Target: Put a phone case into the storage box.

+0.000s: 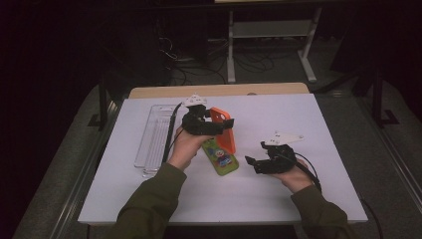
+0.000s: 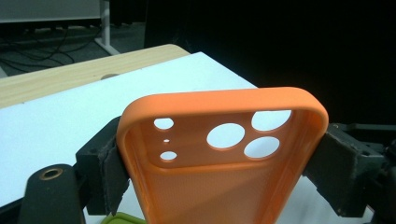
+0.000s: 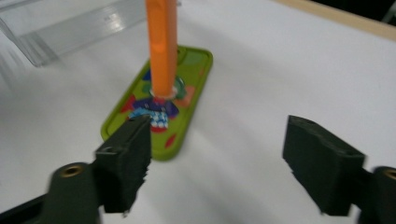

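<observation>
An orange phone case [image 1: 225, 130] stands upright above the white sheet, clamped by its two long sides between the pads of my left gripper [image 1: 219, 128]. In the left gripper view the orange case [image 2: 219, 163] shows its hollow inside and camera holes. A green phone case with a cartoon print [image 1: 220, 158] lies flat under it. My right gripper [image 1: 254, 163] rests to the right of both cases, jaws wide apart with nothing between them. From the right gripper [image 3: 217, 163] the orange case [image 3: 161, 46] appears edge-on over the green case [image 3: 187, 93].
A clear plastic tray [image 1: 155, 137] lies along the left side of the white sheet [image 1: 278, 114]. The wooden table edge [image 1: 219, 90] runs behind it. Cables and a white frame stand on the dark floor beyond.
</observation>
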Action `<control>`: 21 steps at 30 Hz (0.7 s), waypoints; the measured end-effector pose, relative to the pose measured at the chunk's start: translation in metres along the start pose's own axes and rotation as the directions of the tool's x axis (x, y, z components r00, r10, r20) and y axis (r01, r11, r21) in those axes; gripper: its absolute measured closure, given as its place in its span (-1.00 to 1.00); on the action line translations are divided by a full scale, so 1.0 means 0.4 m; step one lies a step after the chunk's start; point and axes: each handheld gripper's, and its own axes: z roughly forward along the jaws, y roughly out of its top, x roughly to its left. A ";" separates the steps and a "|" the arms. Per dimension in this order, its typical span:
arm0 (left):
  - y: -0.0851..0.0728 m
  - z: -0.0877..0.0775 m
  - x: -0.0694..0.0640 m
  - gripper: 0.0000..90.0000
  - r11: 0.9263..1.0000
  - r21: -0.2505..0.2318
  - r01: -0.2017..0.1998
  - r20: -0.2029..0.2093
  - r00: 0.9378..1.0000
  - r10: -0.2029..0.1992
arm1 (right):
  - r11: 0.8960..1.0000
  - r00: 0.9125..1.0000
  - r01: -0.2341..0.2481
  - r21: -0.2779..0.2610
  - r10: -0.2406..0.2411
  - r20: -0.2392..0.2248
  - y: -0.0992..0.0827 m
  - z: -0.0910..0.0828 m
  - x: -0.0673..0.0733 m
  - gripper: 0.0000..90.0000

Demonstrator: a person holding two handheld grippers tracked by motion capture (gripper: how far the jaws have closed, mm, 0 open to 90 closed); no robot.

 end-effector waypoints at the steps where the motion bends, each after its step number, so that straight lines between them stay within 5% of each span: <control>1: 0.004 -0.004 0.001 -0.63 1.000 -0.006 -0.001 -0.001 1.000 0.001 | 1.000 1.000 -0.009 0.002 0.009 0.001 -0.006 -0.001 -0.002 -0.66; 6: 0.032 -0.035 0.010 -0.63 0.999 -0.029 -0.013 -0.014 1.000 0.013 | 1.000 1.000 -0.002 -0.025 0.002 -0.013 -0.041 -0.014 -0.016 -1.00; 21: 0.089 -0.108 0.054 -0.63 0.997 -0.060 -0.052 -0.073 0.996 0.047 | 1.000 0.999 0.001 -0.023 -0.002 -0.039 -0.132 -0.048 -0.033 -1.00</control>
